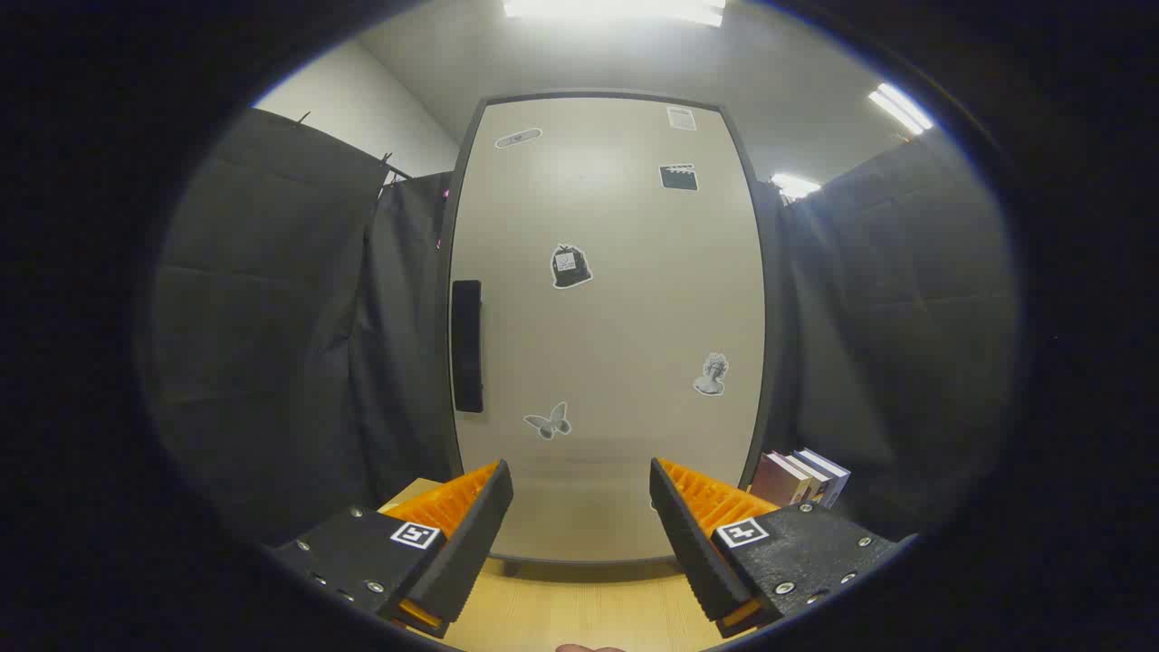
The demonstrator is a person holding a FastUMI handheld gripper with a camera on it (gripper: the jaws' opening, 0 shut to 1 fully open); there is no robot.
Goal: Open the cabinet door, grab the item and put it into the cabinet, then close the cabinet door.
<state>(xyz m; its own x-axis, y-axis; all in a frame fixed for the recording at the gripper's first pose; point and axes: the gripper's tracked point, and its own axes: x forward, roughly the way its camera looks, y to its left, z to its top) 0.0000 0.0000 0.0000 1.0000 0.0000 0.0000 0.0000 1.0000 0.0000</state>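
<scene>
A tall beige cabinet [616, 326] with a dark frame stands straight ahead on a wooden table [579, 607]. Its door is closed and carries several small stickers. A black vertical handle [467, 346] sits on the door's left edge, above and a little left of my left finger. My gripper [581, 493] is open, fingers spread wide, nothing between them, held a short way in front of the door's lower part. Several books [801, 478] stand beside the cabinet's lower right corner, beyond my right finger.
Black cloth walls hang on both sides of the cabinet. A white wall and ceiling lights show above. The wooden tabletop runs under my fingers up to the cabinet's base.
</scene>
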